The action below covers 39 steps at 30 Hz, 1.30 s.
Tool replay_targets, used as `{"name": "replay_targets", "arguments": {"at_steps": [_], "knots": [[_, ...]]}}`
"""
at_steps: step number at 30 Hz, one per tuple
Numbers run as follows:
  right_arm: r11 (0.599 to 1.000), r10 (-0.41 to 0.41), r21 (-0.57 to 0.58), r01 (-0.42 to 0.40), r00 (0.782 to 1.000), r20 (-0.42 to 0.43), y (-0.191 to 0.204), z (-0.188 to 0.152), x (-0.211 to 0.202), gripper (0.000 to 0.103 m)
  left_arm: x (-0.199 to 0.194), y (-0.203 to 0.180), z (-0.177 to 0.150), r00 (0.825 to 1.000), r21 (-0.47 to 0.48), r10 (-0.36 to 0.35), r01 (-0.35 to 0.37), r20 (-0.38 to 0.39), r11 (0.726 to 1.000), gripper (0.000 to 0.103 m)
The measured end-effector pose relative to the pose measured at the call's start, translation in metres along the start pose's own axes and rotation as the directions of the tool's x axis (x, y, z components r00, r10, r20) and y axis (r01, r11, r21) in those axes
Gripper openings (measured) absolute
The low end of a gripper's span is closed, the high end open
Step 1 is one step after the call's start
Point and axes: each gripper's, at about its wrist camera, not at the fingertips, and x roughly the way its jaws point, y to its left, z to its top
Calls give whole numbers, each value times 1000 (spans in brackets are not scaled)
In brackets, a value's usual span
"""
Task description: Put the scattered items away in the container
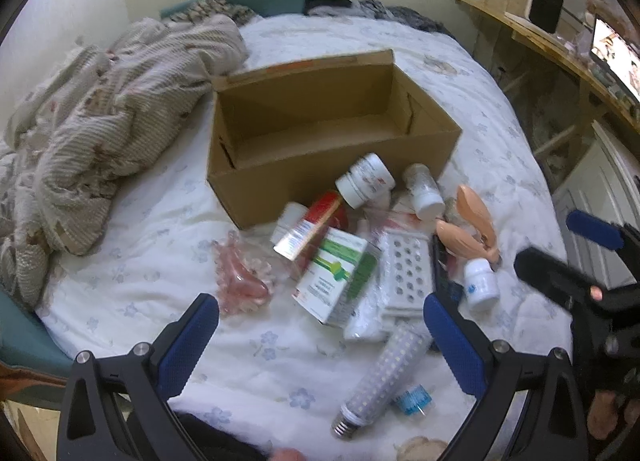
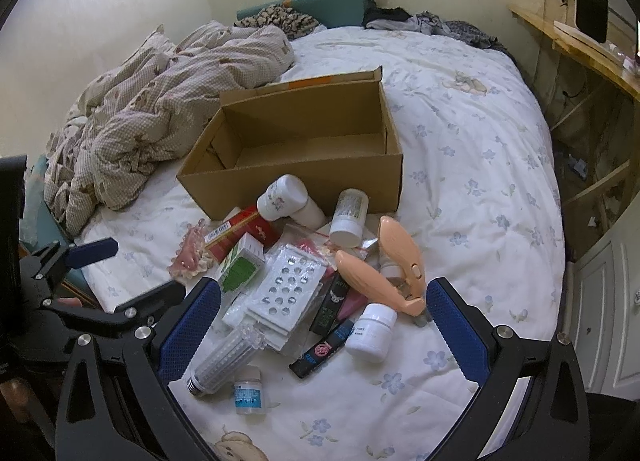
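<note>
An open, empty cardboard box (image 1: 260, 189) (image 2: 380, 181) sits on the flowered bedsheet. In front of it lies a heap: two white bottles (image 1: 364, 181) (image 2: 280, 197), a red carton (image 1: 316, 225), a green-and-white carton (image 1: 336, 273) (image 2: 240, 265), a blister tray (image 1: 408, 265) (image 2: 288, 289), a peach-coloured handled tool (image 1: 476, 221) (image 2: 396, 257), a small white jar (image 1: 482, 281) (image 2: 370, 331), an LED bulb (image 1: 384, 373) (image 2: 224, 361), a small vial (image 2: 248, 389) and a pink glass dish (image 1: 240, 281). My left gripper (image 1: 320, 313) (image 2: 132, 273) and right gripper (image 2: 324, 293) (image 1: 560, 249) hover open over the heap's near side, holding nothing.
A crumpled checked blanket (image 1: 100, 121) (image 2: 160, 109) is piled left of the box. Clothes and a teal pillow (image 2: 340, 9) lie at the far end of the bed. A wooden shelf (image 1: 560, 49) and white cabinet (image 2: 600, 301) stand beyond the bed's right edge.
</note>
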Motion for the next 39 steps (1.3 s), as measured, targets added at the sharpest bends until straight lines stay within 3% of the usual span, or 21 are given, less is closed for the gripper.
{"name": "replay_targets", "arguments": {"at_steps": [5, 9, 12, 14, 17, 21, 23, 28, 33, 35, 39], "knots": [[1000, 1, 28, -1, 1000, 17, -12, 1, -10, 103, -14, 6, -3, 994, -26, -101, 103, 46, 994, 102], [998, -8, 60, 7, 1000, 23, -27, -1, -16, 103, -12, 6, -1, 995, -39, -94, 96, 29, 995, 102], [996, -9, 86, 8, 1000, 16, -37, -3, -18, 103, -12, 0, -1, 999, -4, -33, 33, 23, 999, 102], [995, -12, 103, 10, 1000, 12, -44, -4, -19, 103, -15, -1, -3, 999, 14, -42, 42, 29, 999, 102], [992, -12, 123, 12, 1000, 4, -53, -6, -20, 103, -5, -9, -7, 998, 95, 60, -57, -29, 994, 102], [983, -6, 184, 12, 999, -33, -75, -8, -15, 103, 17, -12, -16, 987, 132, -42, 63, -158, 989, 102], [974, -4, 225, 16, 998, -56, -88, -10, -12, 103, 33, -20, -19, 973, 180, -43, 86, -228, 980, 102], [956, 7, 292, 20, 996, -91, -104, -16, -6, 103, 55, -29, -23, 946, 200, -96, 164, -309, 966, 101], [958, 13, 288, 15, 995, -96, -101, -17, -6, 103, 65, -46, -31, 920, 279, -129, 242, -371, 929, 91], [960, 14, 281, 15, 995, -102, -99, -17, -3, 103, 71, -54, -36, 913, 317, -111, 248, -392, 915, 86], [969, 3, 244, 27, 993, -122, -93, -17, 4, 103, 86, -64, -42, 909, 368, -47, 215, -413, 905, 54]]}}
